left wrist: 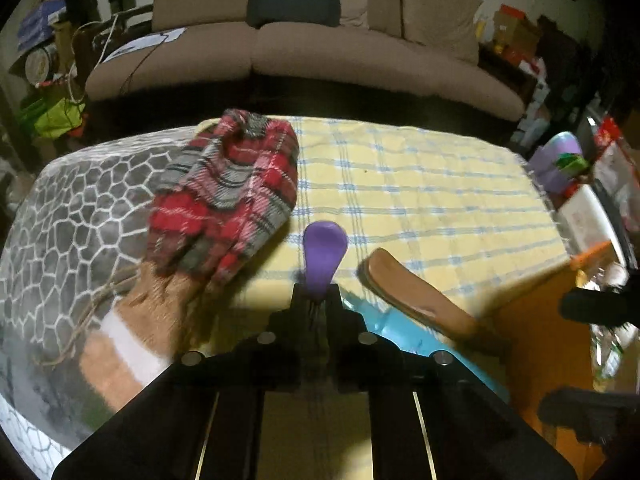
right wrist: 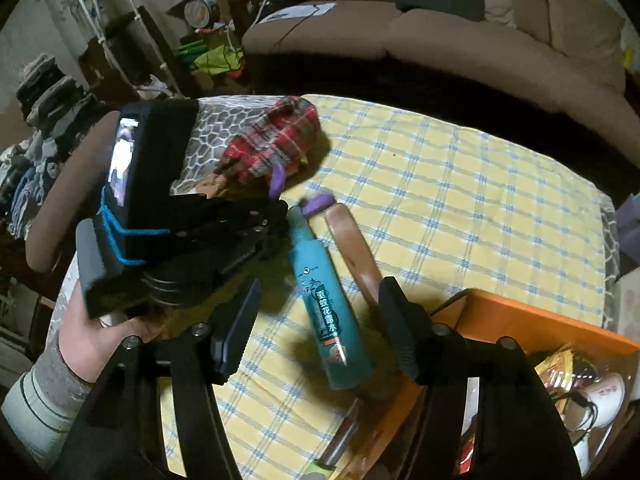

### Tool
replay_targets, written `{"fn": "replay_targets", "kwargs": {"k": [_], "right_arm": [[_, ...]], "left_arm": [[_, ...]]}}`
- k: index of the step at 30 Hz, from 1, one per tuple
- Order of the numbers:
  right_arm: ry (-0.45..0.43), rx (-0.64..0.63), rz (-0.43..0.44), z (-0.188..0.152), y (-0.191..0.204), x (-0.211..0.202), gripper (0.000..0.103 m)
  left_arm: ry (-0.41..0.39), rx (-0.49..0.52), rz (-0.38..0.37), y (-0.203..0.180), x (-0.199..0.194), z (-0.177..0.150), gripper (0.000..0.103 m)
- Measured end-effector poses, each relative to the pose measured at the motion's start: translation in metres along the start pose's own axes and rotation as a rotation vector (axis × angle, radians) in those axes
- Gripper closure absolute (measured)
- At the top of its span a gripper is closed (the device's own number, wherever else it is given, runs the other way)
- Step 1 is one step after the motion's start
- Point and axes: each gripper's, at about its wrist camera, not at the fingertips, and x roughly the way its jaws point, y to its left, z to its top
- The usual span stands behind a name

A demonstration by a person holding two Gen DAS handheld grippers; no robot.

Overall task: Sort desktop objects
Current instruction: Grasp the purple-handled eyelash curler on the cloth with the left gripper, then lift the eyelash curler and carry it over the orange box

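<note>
Left tongs (left wrist: pixel 316 292) pinch smooth purple spoon (left wrist: pixel 324 254) — right tongs (right wrist: pixel 316 320) gape.

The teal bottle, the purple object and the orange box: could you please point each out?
teal bottle (right wrist: pixel 326 298), right wrist view, printed label on body.
purple object (left wrist: pixel 324 254), left wrist view, broad rounded end.
orange box (right wrist: pixel 532 322), right wrist view, far wall.

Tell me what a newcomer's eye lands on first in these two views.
The left gripper, shut on a purple spoon-like piece, sits dead centre over the yellow checked cloth. Just left of it lies a red plaid pouch. In the right wrist view, a teal bottle lies between the open fingers of the right gripper, beside an orange box.
</note>
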Motion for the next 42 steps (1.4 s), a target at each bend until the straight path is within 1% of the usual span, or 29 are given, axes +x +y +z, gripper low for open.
{"fn": "replay_targets", "kwargs": {"k": [4, 7, 9, 10, 12, 13, 14, 16, 17, 19, 21, 22, 23, 25, 27, 28, 29, 31, 32, 33, 35, 37, 38, 40, 42], "right_arm": [[-0.003, -0.021, 0.008, -0.007, 0.01, -0.001, 0.044], [0.005, -0.06, -0.011, -0.014, 0.021, -0.001, 0.044], [-0.015, -0.069, 0.026, -0.018, 0.028, -0.008, 0.044], [-0.041, -0.072, 0.069, -0.02, 0.033, -0.016, 0.044], [-0.08, -0.036, 0.179, -0.024, 0.036, -0.029, 0.044], [-0.101, 0.011, 0.258, -0.027, 0.035, -0.036, 0.044], [-0.124, 0.071, 0.341, -0.032, 0.033, -0.044, 0.044], [-0.176, 0.165, 0.448, -0.043, 0.031, -0.06, 0.043], [-0.194, 0.195, 0.485, -0.048, 0.031, -0.065, 0.043], [-0.224, 0.255, 0.561, -0.059, 0.031, -0.078, 0.05], [-0.237, 0.289, 0.59, -0.067, 0.031, -0.088, 0.066], [-0.237, 0.298, 0.583, -0.073, 0.03, -0.094, 0.07], [-0.231, 0.3, 0.559, -0.079, 0.028, -0.101, 0.076], [-0.204, 0.312, 0.542, -0.09, 0.021, -0.112, 0.077], [-0.182, 0.321, 0.516, -0.105, 0.01, -0.126, 0.077], [-0.186, 0.32, 0.509, -0.11, 0.006, -0.132, 0.078], [-0.192, 0.316, 0.486, -0.12, -0.001, -0.143, 0.082], [-0.208, 0.32, 0.43, -0.137, -0.018, -0.164, 0.082], [-0.218, 0.328, 0.41, -0.147, -0.029, -0.175, 0.082], [-0.224, 0.338, 0.394, -0.154, -0.04, -0.183, 0.084], [-0.237, 0.355, 0.352, -0.17, -0.062, -0.2, 0.084], [-0.242, 0.363, 0.302, -0.183, -0.082, -0.215, 0.084], [-0.239, 0.368, 0.275, -0.191, -0.092, -0.219, 0.084], [-0.229, 0.374, 0.22, -0.204, -0.111, -0.223, 0.084], [-0.216, 0.38, 0.184, -0.215, -0.126, -0.226, 0.084]], "left_arm": [[-0.031, -0.011, -0.071, 0.009, -0.04, -0.013, 0.095], [-0.063, -0.011, -0.125, 0.015, -0.078, -0.024, 0.095], [-0.084, -0.007, -0.167, 0.018, -0.106, -0.032, 0.095], [-0.085, -0.008, -0.197, 0.019, -0.118, -0.036, 0.095], [-0.096, -0.024, -0.262, 0.024, -0.144, -0.044, 0.095], [-0.103, -0.036, -0.291, 0.025, -0.157, -0.048, 0.095], [-0.118, -0.057, -0.336, 0.027, -0.174, -0.053, 0.095], [-0.134, -0.091, -0.394, 0.027, -0.194, -0.061, 0.095], [-0.138, -0.114, -0.427, 0.026, -0.204, -0.066, 0.095], [-0.14, -0.121, -0.458, 0.017, -0.219, -0.073, 0.095], [-0.137, -0.12, -0.488, 0.0, -0.231, -0.08, 0.095], [-0.131, -0.126, -0.505, -0.009, -0.235, -0.083, 0.095], [-0.128, -0.128, -0.528, -0.017, -0.238, -0.085, 0.095], [-0.12, -0.12, -0.566, -0.039, -0.244, -0.09, 0.095], [-0.102, -0.105, -0.607, -0.071, -0.247, -0.095, 0.095], [-0.098, -0.099, -0.613, -0.081, -0.248, -0.097, 0.095], [-0.092, -0.083, -0.624, -0.101, -0.248, -0.099, 0.095], [-0.076, -0.065, -0.637, -0.125, -0.247, -0.101, 0.095], [-0.06, -0.054, -0.654, -0.144, -0.244, -0.102, 0.095], [-0.05, -0.047, -0.658, -0.154, -0.243, -0.103, 0.095], [-0.012, -0.025, -0.668, -0.185, -0.233, -0.107, 0.095], [0.03, -0.021, -0.681, -0.207, -0.222, -0.11, 0.094], [0.063, -0.017, -0.682, -0.222, -0.21, -0.113, 0.094], [0.097, -0.008, -0.669, -0.241, -0.195, -0.117, 0.094], [0.15, 0.001, -0.648, -0.264, -0.172, -0.122, 0.094]]}}
